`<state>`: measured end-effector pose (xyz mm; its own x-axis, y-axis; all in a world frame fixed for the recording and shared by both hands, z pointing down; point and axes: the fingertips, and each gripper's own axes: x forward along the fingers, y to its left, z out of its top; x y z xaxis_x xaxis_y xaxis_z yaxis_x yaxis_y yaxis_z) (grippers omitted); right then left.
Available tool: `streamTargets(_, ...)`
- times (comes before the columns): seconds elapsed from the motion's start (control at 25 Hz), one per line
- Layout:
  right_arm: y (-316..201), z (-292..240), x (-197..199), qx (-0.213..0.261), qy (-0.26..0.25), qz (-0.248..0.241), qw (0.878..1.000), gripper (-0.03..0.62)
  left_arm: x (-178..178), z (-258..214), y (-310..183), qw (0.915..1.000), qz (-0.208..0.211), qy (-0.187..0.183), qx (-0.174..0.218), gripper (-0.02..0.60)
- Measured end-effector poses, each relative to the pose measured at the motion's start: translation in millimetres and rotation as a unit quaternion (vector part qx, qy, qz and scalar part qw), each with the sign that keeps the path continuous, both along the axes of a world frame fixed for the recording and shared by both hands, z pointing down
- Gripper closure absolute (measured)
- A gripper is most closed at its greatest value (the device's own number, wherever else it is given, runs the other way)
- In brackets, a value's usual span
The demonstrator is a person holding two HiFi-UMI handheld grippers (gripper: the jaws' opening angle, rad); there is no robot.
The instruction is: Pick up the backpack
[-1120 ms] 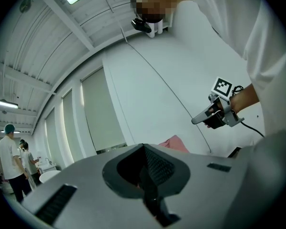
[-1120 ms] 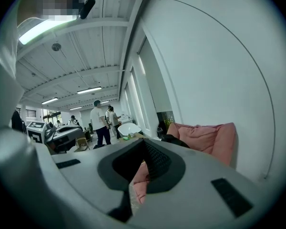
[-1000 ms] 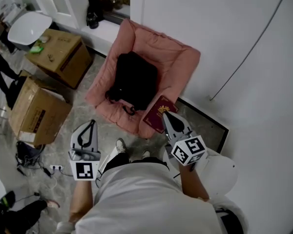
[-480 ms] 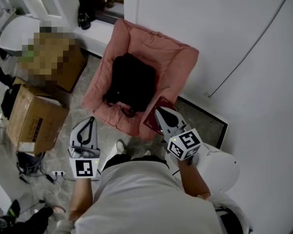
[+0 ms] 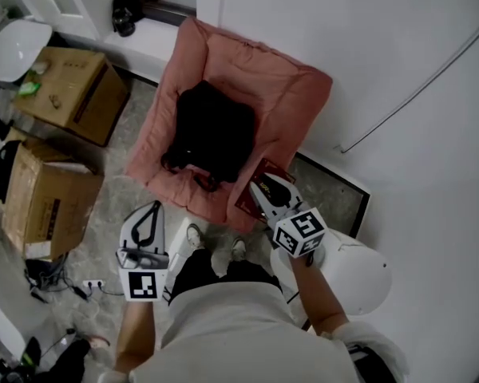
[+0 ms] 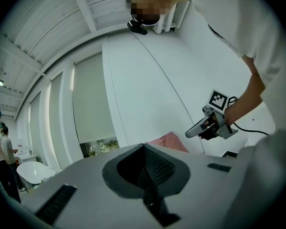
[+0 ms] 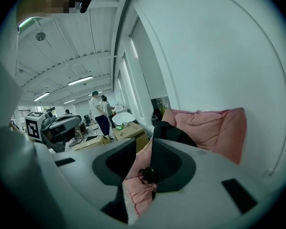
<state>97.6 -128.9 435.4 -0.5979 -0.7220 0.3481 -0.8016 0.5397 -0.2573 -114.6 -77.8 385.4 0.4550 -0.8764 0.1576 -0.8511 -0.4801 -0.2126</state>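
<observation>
A black backpack (image 5: 211,130) lies slumped on the seat of a pink cushioned armchair (image 5: 263,78). My right gripper (image 5: 261,188) points at the chair's front right corner, short of the backpack. Its jaws are opening, and only the pink cushion shows through the gap. The right gripper view looks past those jaws (image 7: 144,146) to the backpack (image 7: 174,132) on the pink chair (image 7: 214,125). My left gripper (image 5: 151,208) is shut and empty over the floor, left of the chair's front. The left gripper view shows its closed tips (image 6: 144,149) and the right gripper (image 6: 207,125) beyond.
A maroon book (image 5: 258,202) lies on the chair's front right edge, under the right gripper. Two cardboard boxes (image 5: 68,90) (image 5: 44,202) stand to the left. A round white stool (image 5: 355,274) is at my right, against the white wall. Cables and a power strip (image 5: 88,282) lie on the floor.
Both grippers have moved forward and lower toward the chair's front. The right gripper's jaws, closed before, now stand slightly apart.
</observation>
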Motion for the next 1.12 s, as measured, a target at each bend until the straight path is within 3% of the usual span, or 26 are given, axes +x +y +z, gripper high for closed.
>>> streamTargets(0.36,-77,74,-11,-0.041,-0.012,0.026,0.999,0.466,-12,42,-30,0.9990,-0.003,0.042,-0.018,0.566)
streamTargets(0.56,-111,118,-9,-0.051,-0.017,0.050,0.997,0.454,-11,75,-37,0.9986,0.018,0.021,-0.044,0.566)
streamTargets(0.8,-143,150,-13,-0.059,-0.024,0.068,0.996,0.403,-15,110,-45,0.9962,0.025,0.026,-0.080,0.566)
streamTargets(1.12,-186,169,-21,-0.043,-0.052,0.084,0.994,0.367,-3,139,-64,0.9947,0.062,0.007,-0.083,0.566)
